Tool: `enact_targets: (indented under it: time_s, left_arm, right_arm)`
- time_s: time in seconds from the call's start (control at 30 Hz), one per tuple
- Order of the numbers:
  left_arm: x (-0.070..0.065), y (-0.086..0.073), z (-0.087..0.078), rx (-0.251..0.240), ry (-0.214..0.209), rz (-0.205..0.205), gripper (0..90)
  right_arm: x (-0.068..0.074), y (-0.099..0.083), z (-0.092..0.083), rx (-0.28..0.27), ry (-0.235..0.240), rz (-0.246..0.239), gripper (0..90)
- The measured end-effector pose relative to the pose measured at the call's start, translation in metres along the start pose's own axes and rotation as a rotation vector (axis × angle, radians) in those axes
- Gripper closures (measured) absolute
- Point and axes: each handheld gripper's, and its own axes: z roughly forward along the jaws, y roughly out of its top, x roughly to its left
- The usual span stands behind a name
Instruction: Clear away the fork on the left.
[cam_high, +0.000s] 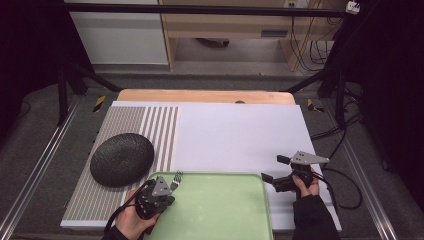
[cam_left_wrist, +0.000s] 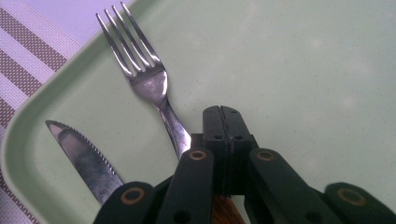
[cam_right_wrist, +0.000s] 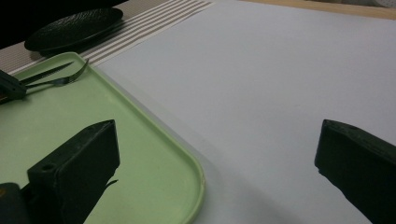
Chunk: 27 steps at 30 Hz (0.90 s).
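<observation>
Left hand-held gripper (cam_left_wrist: 222, 112) sits at the lower middle of the left gripper view, jaws pressed together with nothing between them, right beside the fork (cam_left_wrist: 144, 79) handle on the green tray (cam_left_wrist: 303, 70); the knife (cam_left_wrist: 84, 158) lies at the lower left, apart from the fork. Over in the high view, the right hand-held gripper (cam_high: 274, 169) waits at the lower right above the white sheet (cam_high: 235, 135), jaws wide apart and empty, while the black plate (cam_high: 122, 159) rests on the striped mat (cam_high: 160, 125) at left.

High view looks down from above; both close gripper views share the green tray (cam_high: 225, 210).
</observation>
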Motion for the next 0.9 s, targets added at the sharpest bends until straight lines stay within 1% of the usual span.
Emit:
enact_targets:
  time_s: [0.17,0.4,0.77,0.87,0.9]
  left_arm:
    - [0.001,-0.004,-0.002,0.002,0.007,-0.002,89.8]
    - [0.005,-0.011,-0.006,-0.008,0.013,-0.014,89.7]
    - [0.006,-0.015,-0.007,-0.01,0.021,-0.017,89.1]
    - [0.006,-0.015,-0.008,-0.014,0.021,-0.016,86.9]
    - [0.006,-0.015,-0.009,-0.022,0.02,-0.017,85.7]
  right_arm:
    - [0.0,0.0,0.0,-0.001,0.0,0.002,0.2]
    - [0.0,0.0,0.0,0.0,-0.001,0.0,0.2]
    - [0.0,0.0,0.0,0.0,-0.001,0.0,0.2]
    - [0.0,0.0,0.0,-0.001,0.0,0.001,0.2]
    - [0.0,0.0,0.0,-0.001,0.0,0.002,0.2]
